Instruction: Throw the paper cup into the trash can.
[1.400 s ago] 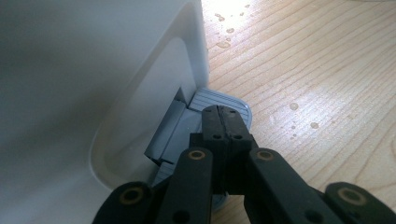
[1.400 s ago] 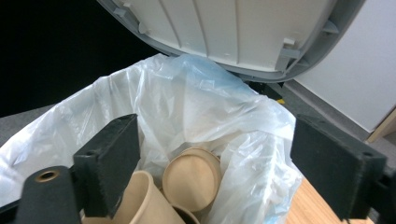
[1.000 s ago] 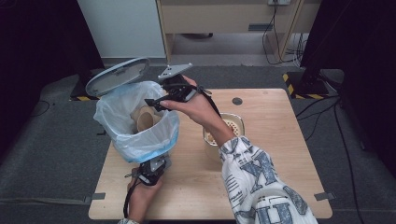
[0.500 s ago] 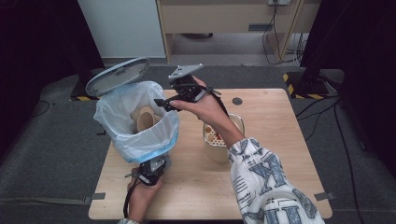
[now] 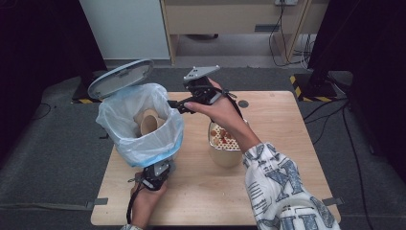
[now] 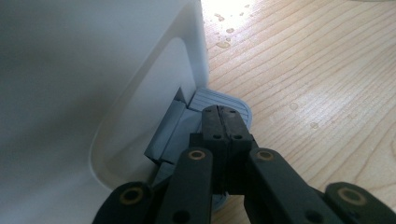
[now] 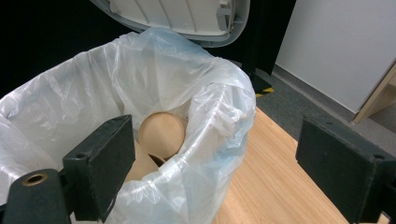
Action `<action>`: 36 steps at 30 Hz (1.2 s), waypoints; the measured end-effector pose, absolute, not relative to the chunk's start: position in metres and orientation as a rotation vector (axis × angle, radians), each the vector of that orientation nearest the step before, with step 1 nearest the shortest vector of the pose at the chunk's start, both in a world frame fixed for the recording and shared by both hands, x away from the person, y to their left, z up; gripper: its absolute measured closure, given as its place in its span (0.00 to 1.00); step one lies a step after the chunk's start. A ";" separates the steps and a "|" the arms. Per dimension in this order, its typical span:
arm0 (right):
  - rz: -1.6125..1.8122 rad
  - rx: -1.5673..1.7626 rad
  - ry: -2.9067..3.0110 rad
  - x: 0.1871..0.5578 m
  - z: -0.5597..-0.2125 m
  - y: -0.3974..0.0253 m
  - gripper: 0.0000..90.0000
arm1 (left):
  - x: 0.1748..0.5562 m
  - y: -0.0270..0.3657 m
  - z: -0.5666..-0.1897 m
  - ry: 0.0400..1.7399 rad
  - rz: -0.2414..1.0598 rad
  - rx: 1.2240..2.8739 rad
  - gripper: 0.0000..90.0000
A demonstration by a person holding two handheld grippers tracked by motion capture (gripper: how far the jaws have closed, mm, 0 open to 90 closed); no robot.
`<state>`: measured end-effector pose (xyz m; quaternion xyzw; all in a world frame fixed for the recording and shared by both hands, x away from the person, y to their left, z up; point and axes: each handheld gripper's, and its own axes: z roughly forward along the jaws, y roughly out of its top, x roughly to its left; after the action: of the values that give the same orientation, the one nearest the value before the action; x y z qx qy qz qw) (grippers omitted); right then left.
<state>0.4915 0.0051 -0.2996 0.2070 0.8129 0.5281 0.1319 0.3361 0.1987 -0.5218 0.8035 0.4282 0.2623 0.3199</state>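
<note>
Hovering wide open and empty, our right claw (image 5: 178, 104) hangs beside the rim of the white bin lined with a clear plastic bag (image 5: 139, 124), brown paper cups (image 7: 161, 131) inside. Our left claw (image 6: 223, 122) presses closed on the grey bin pedal (image 6: 224, 99) near the wooden worktop's (image 5: 282, 120) front edge; open board lies right.

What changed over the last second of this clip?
The right gripper, jaws open and empty, drew back from over the bin's mouth toward the table's middle. The left gripper stayed shut on the pedal, the lid stayed up, and the paper cups lay unmoved in the bag.
</note>
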 end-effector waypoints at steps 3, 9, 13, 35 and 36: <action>1.537 0.608 2.349 0.491 -0.299 0.000 0.13 | 0.336 0.199 -0.522 1.124 0.691 2.112 0.99; 1.532 0.628 2.321 0.491 -0.299 -0.015 0.13 | 0.336 0.199 -0.522 1.125 0.691 2.112 0.99; 1.523 0.635 2.313 0.492 -0.299 -0.022 0.12 | 0.336 0.199 -0.522 1.124 0.692 2.113 0.99; 1.485 0.733 2.270 0.495 -0.304 -0.070 0.10 | 0.336 0.198 -0.522 1.123 0.694 2.114 0.99; 1.485 0.736 2.268 0.495 -0.304 -0.072 0.10 | 0.336 0.198 -0.522 1.123 0.693 2.114 0.99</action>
<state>0.4955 -0.0720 -0.3037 0.2585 0.7962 0.5214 0.1653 0.3361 0.1983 -0.5218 0.8040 0.4271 0.2634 0.3191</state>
